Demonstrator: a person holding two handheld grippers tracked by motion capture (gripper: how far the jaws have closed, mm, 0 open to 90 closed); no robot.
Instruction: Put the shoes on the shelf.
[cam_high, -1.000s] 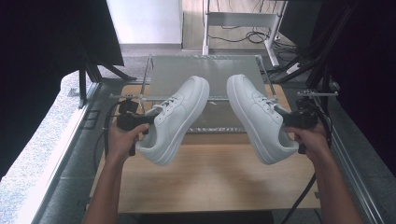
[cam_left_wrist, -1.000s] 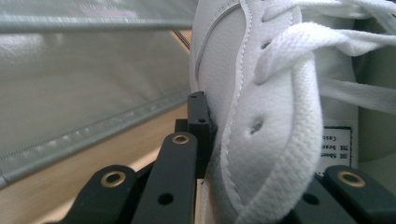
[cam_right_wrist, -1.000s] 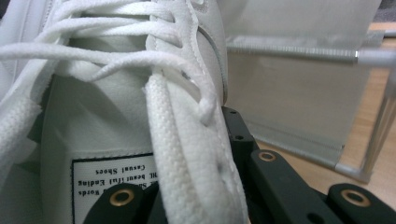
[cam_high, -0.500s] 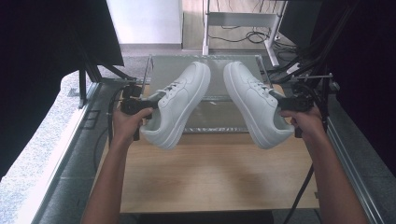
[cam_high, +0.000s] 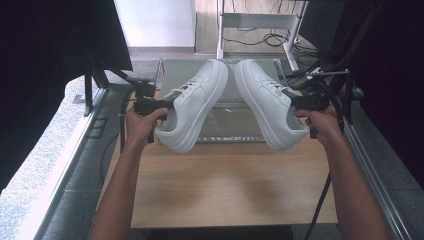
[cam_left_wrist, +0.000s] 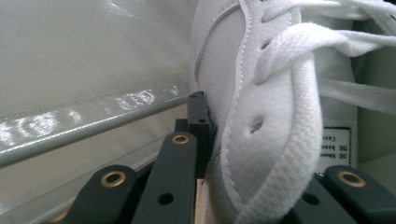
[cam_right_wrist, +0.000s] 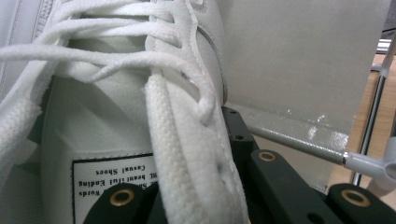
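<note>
Two white lace-up sneakers hang in the air over the far part of the wooden table (cam_high: 225, 185), soles turned toward each other and toes pointing away from me. My left gripper (cam_high: 170, 103) is shut on the collar wall of the left sneaker (cam_high: 197, 107). In the left gripper view that wall (cam_left_wrist: 261, 140) sits pinched between the black jaws (cam_left_wrist: 252, 158). My right gripper (cam_high: 292, 100) is shut on the collar wall of the right sneaker (cam_high: 267, 102). The right gripper view has its laces, the tongue label (cam_right_wrist: 112, 179) and the clamped edge between the jaws (cam_right_wrist: 187, 177).
A translucent box (cam_high: 225, 127) with a thin grey frame rod (cam_left_wrist: 93, 123) stands on the table's far half, right under the shoe toes. Black stands and cables (cam_high: 325, 75) crowd the far right, and a black post (cam_high: 89, 90) stands at the left.
Both hands have carried the sneakers away from me and a little upward, over the translucent box. The two shoes have come closer together. The grips look the same.
</note>
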